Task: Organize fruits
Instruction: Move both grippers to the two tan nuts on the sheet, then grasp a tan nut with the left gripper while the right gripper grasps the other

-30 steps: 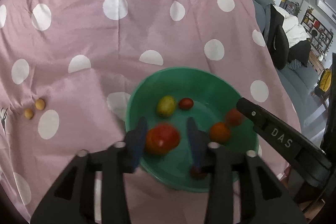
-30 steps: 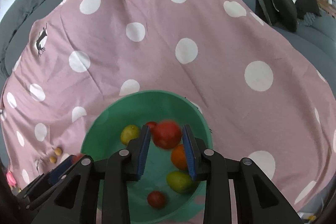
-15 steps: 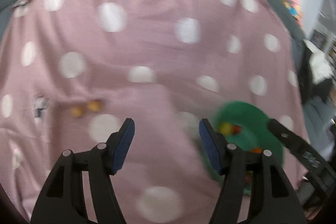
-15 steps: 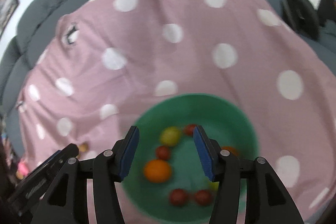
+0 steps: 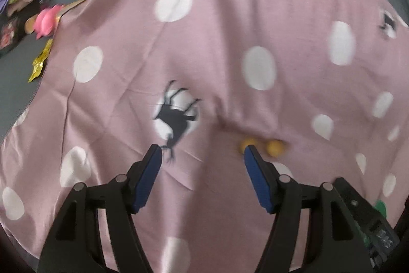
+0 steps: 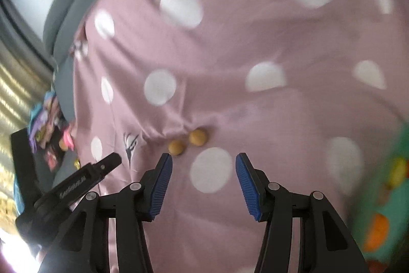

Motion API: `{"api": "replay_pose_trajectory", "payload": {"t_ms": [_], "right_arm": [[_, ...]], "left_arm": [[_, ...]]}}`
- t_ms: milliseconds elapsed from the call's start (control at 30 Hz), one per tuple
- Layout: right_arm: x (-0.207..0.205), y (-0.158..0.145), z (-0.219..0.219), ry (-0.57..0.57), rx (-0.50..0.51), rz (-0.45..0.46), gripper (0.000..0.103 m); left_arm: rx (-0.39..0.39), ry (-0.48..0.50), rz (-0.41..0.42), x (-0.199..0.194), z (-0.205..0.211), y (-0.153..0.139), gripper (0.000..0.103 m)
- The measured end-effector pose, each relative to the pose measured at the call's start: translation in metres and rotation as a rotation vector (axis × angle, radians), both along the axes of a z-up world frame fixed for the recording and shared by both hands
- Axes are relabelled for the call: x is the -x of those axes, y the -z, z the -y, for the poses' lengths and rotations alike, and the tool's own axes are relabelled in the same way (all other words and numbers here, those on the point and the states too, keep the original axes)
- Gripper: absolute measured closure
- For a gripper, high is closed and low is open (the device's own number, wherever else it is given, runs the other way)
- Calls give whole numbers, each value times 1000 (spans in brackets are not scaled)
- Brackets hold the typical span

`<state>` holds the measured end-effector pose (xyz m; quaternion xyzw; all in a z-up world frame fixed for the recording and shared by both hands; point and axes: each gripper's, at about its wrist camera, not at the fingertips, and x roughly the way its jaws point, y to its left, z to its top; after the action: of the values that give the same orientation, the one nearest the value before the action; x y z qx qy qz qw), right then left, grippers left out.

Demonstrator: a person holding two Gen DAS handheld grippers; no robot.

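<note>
Two small yellow fruits (image 5: 275, 147) (image 6: 198, 137) lie side by side on the pink polka-dot cloth (image 5: 217, 30). In the left wrist view my left gripper (image 5: 201, 149) hangs over the cloth, its jaws opening and nothing between them; its right fingertip covers part of one fruit. My right gripper (image 6: 203, 156) is open and empty, and the pair sits just beyond its left fingertip. The green bowl (image 6: 388, 198), blurred at the right edge of the right wrist view, holds an orange fruit (image 6: 377, 229) and a yellow one (image 6: 397, 170).
The cloth covers a grey sofa (image 6: 64, 9). A pink toy (image 5: 46, 21), a gold wrapper (image 5: 41, 60) and colourful clutter lie off the cloth's left edge. A deer print (image 5: 176, 119) marks the cloth near the fruits. The left gripper's body (image 6: 76, 183) shows at lower left.
Both grippers let their red fruits go into the bowl, opened, and swung left across the cloth. The bowl has slid to the right edge of view, and the two small yellow fruits now lie close ahead.
</note>
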<state>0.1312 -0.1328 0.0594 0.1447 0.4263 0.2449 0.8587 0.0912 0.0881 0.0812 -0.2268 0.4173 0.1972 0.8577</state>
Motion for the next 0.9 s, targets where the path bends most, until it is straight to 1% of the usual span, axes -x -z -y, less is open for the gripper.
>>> {"api": "replay_pose_trajectory", "payload": {"t_ms": [67, 133, 200, 300, 333, 433, 533, 567, 600, 733, 833, 900], "right_arm": [[-16, 7, -22, -20, 34, -5, 50], [-31, 16, -41, -12, 57, -13, 57], [-43, 27, -53, -12, 53, -38, 62], [-56, 39, -63, 27, 82, -45, 63], [-57, 41, -65, 29, 90, -45, 63], [-61, 49, -74, 3, 100, -54, 63], [-62, 54, -80, 0, 126, -53, 63], [-62, 56, -83, 1, 142, -55, 66], [-64, 57, -85, 1, 150, -54, 72], [-63, 56, -80, 2, 143, -55, 73], [-65, 49, -58, 26, 78, -55, 73], [-65, 40, -39, 55, 37, -46, 73]], "left_arm": [[73, 7, 13, -5, -10, 7, 36], [106, -2, 10, -9, -16, 12, 36], [93, -15, 2, -14, -16, 14, 37], [69, 17, 4, -25, -16, 13, 37], [73, 11, 13, -26, -18, 12, 37], [119, 2, 29, -26, -22, 14, 38], [167, 36, 30, -29, -24, 18, 38], [169, 36, 30, -30, -25, 19, 38], [167, 30, 29, -30, -25, 19, 38], [160, 34, 32, -34, -25, 18, 38], [171, 77, 42, -53, -10, 24, 39], [192, 109, 32, -60, -5, 30, 45]]}}
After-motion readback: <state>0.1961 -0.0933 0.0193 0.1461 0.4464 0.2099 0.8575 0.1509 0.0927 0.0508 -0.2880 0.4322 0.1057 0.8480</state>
